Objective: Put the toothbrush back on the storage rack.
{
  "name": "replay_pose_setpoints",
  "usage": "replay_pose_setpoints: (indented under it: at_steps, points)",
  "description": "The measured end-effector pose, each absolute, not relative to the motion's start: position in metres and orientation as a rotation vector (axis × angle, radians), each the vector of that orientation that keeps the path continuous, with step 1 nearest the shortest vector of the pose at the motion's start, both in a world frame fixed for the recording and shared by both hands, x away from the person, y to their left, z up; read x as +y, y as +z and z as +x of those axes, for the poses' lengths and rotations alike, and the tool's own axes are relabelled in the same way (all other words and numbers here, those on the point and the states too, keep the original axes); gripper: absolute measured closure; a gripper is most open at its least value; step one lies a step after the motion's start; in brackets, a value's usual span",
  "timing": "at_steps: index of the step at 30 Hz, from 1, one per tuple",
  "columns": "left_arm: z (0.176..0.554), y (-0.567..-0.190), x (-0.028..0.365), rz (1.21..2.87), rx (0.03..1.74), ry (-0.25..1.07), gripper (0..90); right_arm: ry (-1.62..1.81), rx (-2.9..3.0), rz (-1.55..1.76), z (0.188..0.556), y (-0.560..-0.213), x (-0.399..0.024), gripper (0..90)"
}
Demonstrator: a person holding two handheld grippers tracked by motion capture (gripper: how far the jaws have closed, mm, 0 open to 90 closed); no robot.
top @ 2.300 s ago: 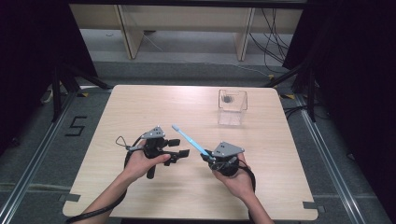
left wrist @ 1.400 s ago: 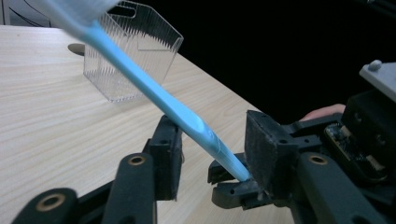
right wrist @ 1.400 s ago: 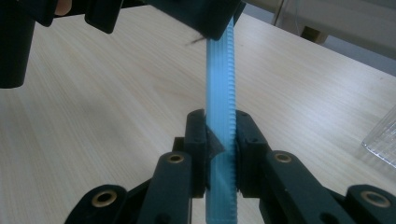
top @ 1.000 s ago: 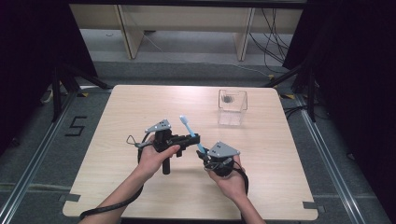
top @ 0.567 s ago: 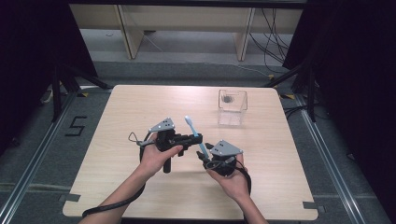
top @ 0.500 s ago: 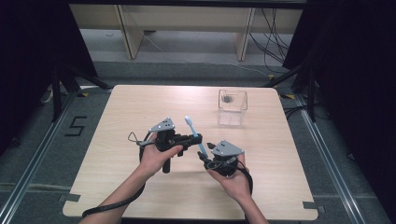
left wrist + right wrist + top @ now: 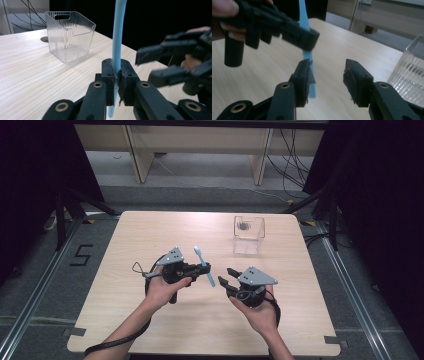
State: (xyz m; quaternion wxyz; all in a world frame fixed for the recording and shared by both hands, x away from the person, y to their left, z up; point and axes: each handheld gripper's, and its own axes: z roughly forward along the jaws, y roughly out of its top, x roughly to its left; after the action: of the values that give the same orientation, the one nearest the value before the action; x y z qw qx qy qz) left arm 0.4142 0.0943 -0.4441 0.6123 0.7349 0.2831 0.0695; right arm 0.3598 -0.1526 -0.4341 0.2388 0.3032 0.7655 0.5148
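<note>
At centre frame in the high view, the left gripper has its jaws clamped on a light blue toothbrush, held above the wooden table. Just right of it, the right gripper hangs with its jaws apart. Toward the upper right stands a clear plastic box.

Light wood surface w/ rounded corners; clear ribbed plastic bin sits upright near far right edge, w/ a cut-out handle.
</note>
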Motion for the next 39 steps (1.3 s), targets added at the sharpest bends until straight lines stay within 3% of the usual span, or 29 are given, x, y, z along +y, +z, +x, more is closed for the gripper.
replay_pose_setpoints:
  at_steps: [18,27,39]
  points:
    - [0.404,-0.445,0.073,1.739,0.565,0.329,83.1,1.584,2.000,0.796,0.367,-0.409,-0.127,64.7]
    - [0.399,-0.444,0.064,1.748,0.533,0.346,83.1,1.575,1.978,0.793,0.368,-0.408,-0.123,69.1]
    - [0.396,-0.443,0.059,1.749,0.520,0.353,82.9,1.553,1.983,0.848,0.367,-0.406,-0.125,83.1]
